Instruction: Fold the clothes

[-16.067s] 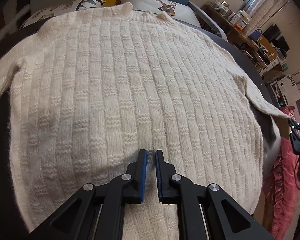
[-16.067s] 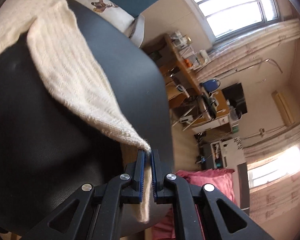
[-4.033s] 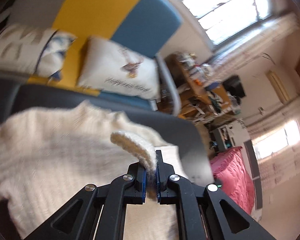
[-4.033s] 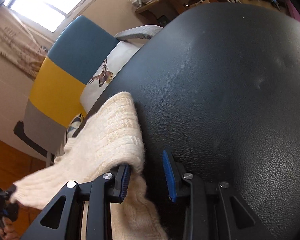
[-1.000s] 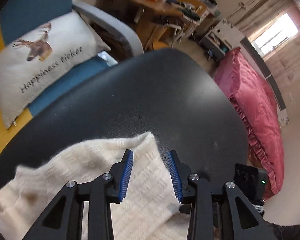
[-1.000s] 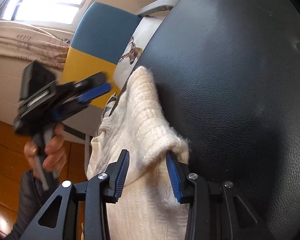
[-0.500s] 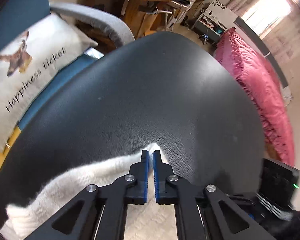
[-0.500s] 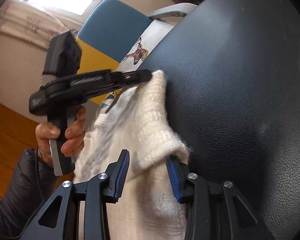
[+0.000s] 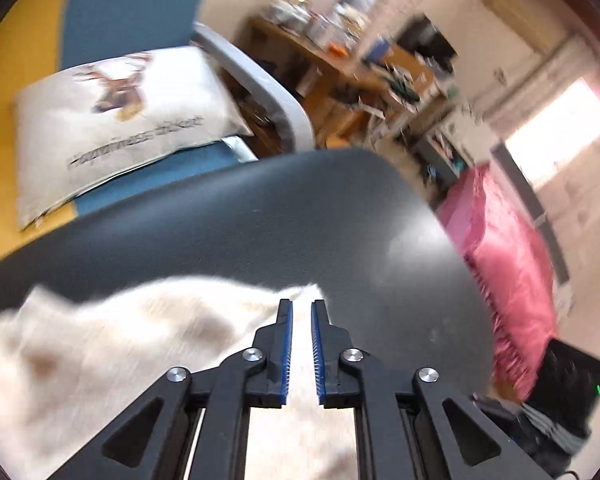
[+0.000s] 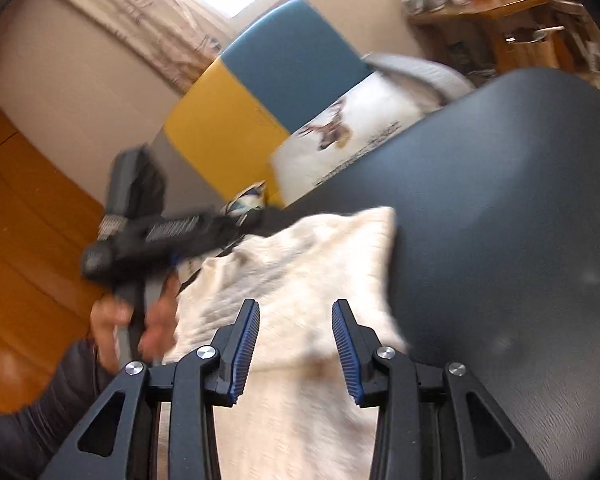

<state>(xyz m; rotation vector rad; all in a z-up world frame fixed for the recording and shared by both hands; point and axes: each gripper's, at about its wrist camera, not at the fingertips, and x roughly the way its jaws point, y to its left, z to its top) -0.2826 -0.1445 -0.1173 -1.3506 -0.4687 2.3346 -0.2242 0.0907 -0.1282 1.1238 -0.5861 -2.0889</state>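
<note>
Since half a second ago your left gripper (image 9: 299, 310) has parted slightly: its fingers (image 9: 285, 344) were pressed together at the sweater's corner, now a narrow gap shows between them with cream knit visible through it. Whether they still pinch fabric, you cannot tell; both views are motion-blurred. Sixteen seconds back the sweater lay spread flat with sleeves out; now it sits bunched into a narrower, layered mass. Judgement: a fold has been laid over, and the sweater is partly folded rather than finished, since the edges look uneven.

Near: your right gripper (image 10: 295, 312) hovers with fingers (image 10: 244, 344) wide apart, holding nothing; the sweater (image 10: 300, 280) lies directly beneath and between them, running forward to a corner on the tabletop (image 10: 500, 240).

Mid: in the left view the sweater's far corner (image 9: 308, 290) sits just beyond the fingertips, on the dark tabletop's left part; the right part is bare.

Far: a deer-print cushion (image 9: 120, 120) rests on the blue and yellow sofa (image 10: 260, 92) behind; a pink bedspread (image 9: 508, 280) lies off to the right.
</note>
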